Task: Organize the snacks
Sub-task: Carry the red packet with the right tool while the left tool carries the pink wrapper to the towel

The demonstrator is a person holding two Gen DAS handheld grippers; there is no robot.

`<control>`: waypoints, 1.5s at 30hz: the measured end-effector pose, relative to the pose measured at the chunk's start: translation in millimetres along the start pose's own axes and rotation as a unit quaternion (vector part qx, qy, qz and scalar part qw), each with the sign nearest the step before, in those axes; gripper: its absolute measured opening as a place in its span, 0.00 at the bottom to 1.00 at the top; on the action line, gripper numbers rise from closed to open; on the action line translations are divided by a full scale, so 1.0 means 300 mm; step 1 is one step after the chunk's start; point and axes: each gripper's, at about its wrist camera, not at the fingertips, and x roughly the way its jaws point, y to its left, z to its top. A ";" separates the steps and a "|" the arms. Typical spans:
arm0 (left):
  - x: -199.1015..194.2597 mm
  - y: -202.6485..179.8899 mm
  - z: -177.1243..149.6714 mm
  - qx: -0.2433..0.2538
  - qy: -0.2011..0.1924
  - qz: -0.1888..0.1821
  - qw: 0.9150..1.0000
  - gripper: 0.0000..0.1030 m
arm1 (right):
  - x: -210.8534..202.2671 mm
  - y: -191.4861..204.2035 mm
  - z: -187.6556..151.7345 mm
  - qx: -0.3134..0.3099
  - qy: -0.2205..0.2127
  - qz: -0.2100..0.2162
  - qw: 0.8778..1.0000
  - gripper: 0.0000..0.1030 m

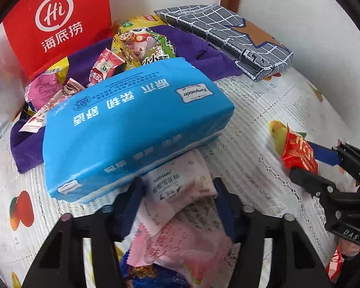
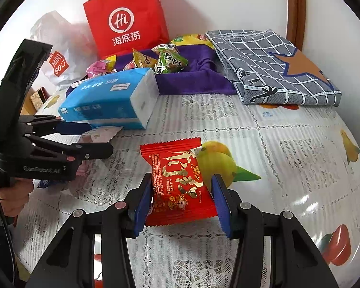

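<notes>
the right gripper [image 2: 182, 201] clenches the red snack packet [image 2: 177, 182] between its pads, seemingly for carrying to the purple cloth [image 2: 199, 81] ahead; the left gripper [image 1: 177, 206] pinches a pale pink packet [image 1: 177, 187], lifting it likewise.

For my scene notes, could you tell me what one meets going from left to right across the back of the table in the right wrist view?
MINISO bag → red paper bag → purple cloth carrying snack packets → folded grey checked cloth.

A home: fruit-print tablecloth [image 2: 276, 144], shopping bag [image 2: 127, 16], folded cloth [image 2: 276, 67].
</notes>
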 end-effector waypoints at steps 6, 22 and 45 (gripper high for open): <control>-0.059 0.035 -0.012 -0.009 -0.013 -0.023 1.000 0.31 | -0.023 -0.001 0.000 0.002 -0.008 0.000 1.000 0.47; -0.228 0.144 -0.028 -0.099 -0.046 -0.082 0.991 0.24 | -0.092 0.047 0.093 0.003 -0.033 0.011 0.999 0.47; -0.336 0.444 0.286 -0.139 -0.115 -0.067 0.981 0.23 | 0.041 0.158 0.638 -0.017 -0.070 0.013 0.997 0.47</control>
